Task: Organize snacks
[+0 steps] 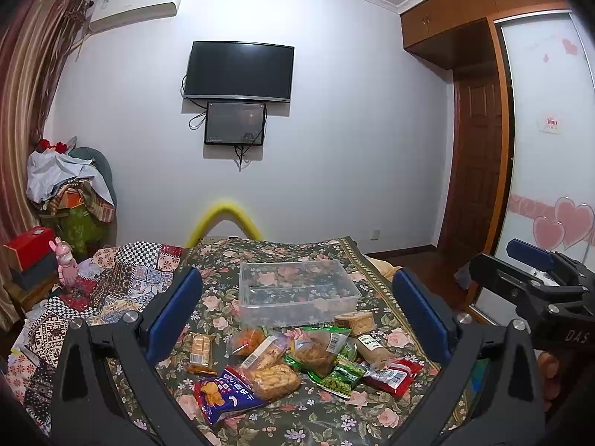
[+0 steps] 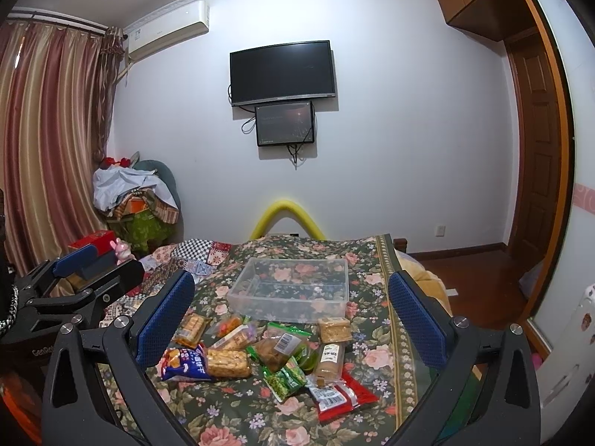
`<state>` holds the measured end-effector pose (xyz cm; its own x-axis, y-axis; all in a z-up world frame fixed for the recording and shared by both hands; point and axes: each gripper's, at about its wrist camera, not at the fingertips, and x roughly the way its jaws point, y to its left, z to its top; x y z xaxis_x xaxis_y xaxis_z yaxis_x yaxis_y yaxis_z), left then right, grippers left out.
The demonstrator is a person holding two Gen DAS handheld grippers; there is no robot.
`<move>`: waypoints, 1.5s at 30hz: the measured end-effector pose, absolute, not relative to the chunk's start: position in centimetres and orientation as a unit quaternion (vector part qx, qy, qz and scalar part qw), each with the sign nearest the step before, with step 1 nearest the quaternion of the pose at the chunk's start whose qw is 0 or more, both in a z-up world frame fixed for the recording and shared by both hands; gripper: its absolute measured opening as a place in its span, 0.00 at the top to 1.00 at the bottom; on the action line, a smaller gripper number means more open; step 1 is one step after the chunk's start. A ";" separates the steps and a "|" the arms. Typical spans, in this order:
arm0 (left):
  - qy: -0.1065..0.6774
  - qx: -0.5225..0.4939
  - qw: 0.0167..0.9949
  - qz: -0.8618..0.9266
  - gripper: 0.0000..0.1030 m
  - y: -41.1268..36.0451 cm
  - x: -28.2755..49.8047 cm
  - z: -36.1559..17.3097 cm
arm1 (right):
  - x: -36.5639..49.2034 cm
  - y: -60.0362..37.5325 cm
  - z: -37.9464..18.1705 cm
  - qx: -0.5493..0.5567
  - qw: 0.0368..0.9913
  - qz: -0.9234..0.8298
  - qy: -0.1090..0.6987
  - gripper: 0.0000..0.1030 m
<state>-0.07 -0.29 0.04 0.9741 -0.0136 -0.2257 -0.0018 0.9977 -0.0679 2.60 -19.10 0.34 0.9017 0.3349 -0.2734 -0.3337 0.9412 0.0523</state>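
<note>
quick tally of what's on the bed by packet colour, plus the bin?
Blue packet: 1
Red packet: 1
Green packets: 3, partly overlapped, so roughly
Clear or tan packets of biscuits and cakes: 6, roughly
Clear plastic bin: 1, empty
Total: about 12

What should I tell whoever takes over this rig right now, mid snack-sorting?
Left gripper: open, empty, held above the snacks.
Right gripper: open, empty, alongside it.
Clear plastic bin: on the floral bedspread, beyond the pile, nothing in it.
Snack pile: loose in front of the bin; blue packet at the near left, red packet at the near right, green pea packet between them.
Done: no snack is in the bin yet.
Left: move every packet into the bin.
</note>
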 end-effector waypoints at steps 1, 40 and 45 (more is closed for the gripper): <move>0.113 -0.034 0.993 -0.003 0.00 -0.3 -0.1 0.1 | 2.6 -19.1 0.3 0.003 0.975 0.172 0.140 0.00; 0.118 -0.036 0.992 -0.008 0.00 -0.5 0.0 -0.1 | 2.7 -18.7 0.3 0.005 0.974 0.177 0.144 0.00; 0.126 -0.038 0.991 -0.007 0.00 0.0 0.4 -0.6 | 3.0 -18.6 -0.2 -0.001 0.972 0.177 0.152 0.00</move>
